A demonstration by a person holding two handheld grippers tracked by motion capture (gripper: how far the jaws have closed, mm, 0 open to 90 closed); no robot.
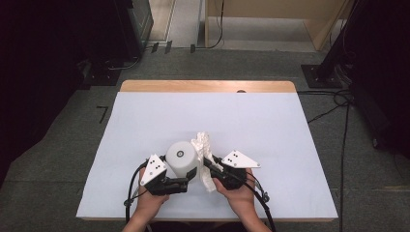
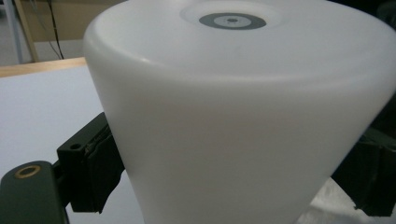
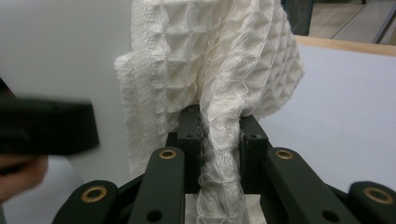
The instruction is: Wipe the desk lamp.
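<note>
Two grippers, one job: a cup held steady and a cloth brought against its side.

My left gripper (image 1: 189, 180) is clamped across the smooth white plastic cup (image 1: 182, 157), which stands upside down with its base and small grey ring on top, near the front middle of the white-covered table (image 1: 145, 121); in the left gripper view my pads (image 2: 95, 168) press both flanks of its tapered wall. My right gripper (image 1: 209, 164) is closed tight on a bunched fold of the white waffle-weave cotton cloth (image 1: 203, 145), which rises past the jaws and lies against the cup's right side. I judge the cup light, stiff and slippery, so it is best held low across the wide part. The cloth is soft and limp; a thick pinched fold holds it well.
</note>
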